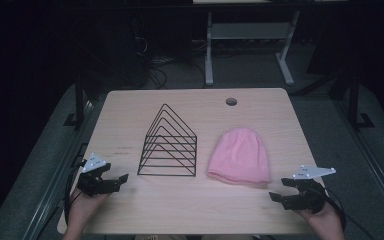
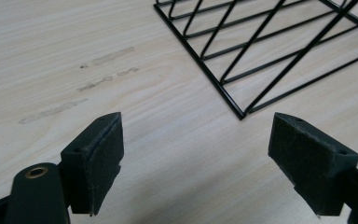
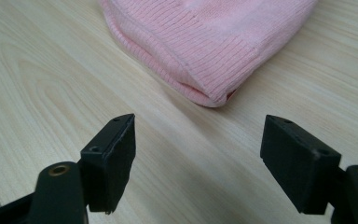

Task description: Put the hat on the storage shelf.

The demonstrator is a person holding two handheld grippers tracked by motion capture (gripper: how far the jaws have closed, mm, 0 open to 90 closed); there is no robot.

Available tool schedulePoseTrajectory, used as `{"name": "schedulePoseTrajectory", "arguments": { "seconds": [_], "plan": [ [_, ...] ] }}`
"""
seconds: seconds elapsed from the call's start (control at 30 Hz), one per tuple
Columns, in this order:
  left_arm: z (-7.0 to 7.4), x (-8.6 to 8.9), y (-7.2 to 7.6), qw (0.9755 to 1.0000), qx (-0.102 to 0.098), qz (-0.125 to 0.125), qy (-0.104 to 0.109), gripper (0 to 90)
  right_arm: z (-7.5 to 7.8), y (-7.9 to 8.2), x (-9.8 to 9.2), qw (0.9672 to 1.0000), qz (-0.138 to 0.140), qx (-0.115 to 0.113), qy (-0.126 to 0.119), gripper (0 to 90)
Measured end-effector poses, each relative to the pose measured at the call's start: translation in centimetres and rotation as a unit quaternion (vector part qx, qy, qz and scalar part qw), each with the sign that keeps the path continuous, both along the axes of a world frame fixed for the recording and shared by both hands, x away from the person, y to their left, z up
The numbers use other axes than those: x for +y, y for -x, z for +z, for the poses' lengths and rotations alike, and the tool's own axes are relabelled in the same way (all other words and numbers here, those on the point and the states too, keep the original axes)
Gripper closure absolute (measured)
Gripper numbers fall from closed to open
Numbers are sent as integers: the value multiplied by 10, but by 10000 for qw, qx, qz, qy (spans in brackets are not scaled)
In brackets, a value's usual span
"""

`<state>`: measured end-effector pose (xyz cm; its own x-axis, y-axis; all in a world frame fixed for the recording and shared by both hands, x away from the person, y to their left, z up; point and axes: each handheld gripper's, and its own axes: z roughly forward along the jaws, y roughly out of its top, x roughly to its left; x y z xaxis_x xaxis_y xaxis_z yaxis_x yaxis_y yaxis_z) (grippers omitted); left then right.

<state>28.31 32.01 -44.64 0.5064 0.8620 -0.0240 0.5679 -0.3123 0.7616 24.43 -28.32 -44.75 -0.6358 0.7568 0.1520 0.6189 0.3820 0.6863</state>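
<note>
A pink knitted hat (image 1: 240, 156) lies flat on the light wooden table (image 1: 190, 210), right of centre. A black wire rack (image 1: 169, 145) with triangular dividers stands left of it. My left gripper (image 1: 121, 179) rests low at the table's front left, open and holding nothing, just short of the rack's near corner (image 2: 240, 113). My right gripper (image 1: 277, 190) stands open at the front right, its jaws wide apart with nothing between them. The hat's ribbed brim corner (image 3: 214, 95) lies just ahead of those jaws (image 3: 198, 158).
A round cable hole (image 1: 231, 101) sits near the table's far edge. Beyond the table stand the white legs of another desk (image 1: 209, 55), with cables on the dark floor. Faint smudges (image 2: 98, 70) mark the tabletop ahead of my left gripper.
</note>
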Motion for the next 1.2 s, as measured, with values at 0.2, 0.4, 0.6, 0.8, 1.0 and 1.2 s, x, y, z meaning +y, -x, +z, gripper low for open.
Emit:
{"name": "schedulePoseTrajectory", "arguments": {
  "seconds": [0.2, 0.4, 0.6, 0.8, 1.0, 1.2],
  "plan": [
    [0, 3, 1, 10000, 35, 40, 19, 183, -1, -1, -3, 10000, -8, -3, -80, 259],
    [2, 5, 3, 9999, -54, 48, 103, 183, 9, -1, -1, 9998, -31, -172, -121, 251],
    [2, 3, 3, 10000, -43, 1, 55, 183, 10, -7, 4, 9999, -9, -128, -63, 250],
    [0, 2, 3, 10000, -27, -7, 65, 183, 21, -15, 8, 9998, 62, -182, -83, 250],
    [1, 2, 3, 10000, -51, -28, 81, 183, 31, -28, 10, 9998, 124, -136, -89, 250],
    [0, 1, 3, 10000, -29, -30, 84, 183, 39, -46, 14, 9998, 203, 46, -15, 233]
  ]
}}
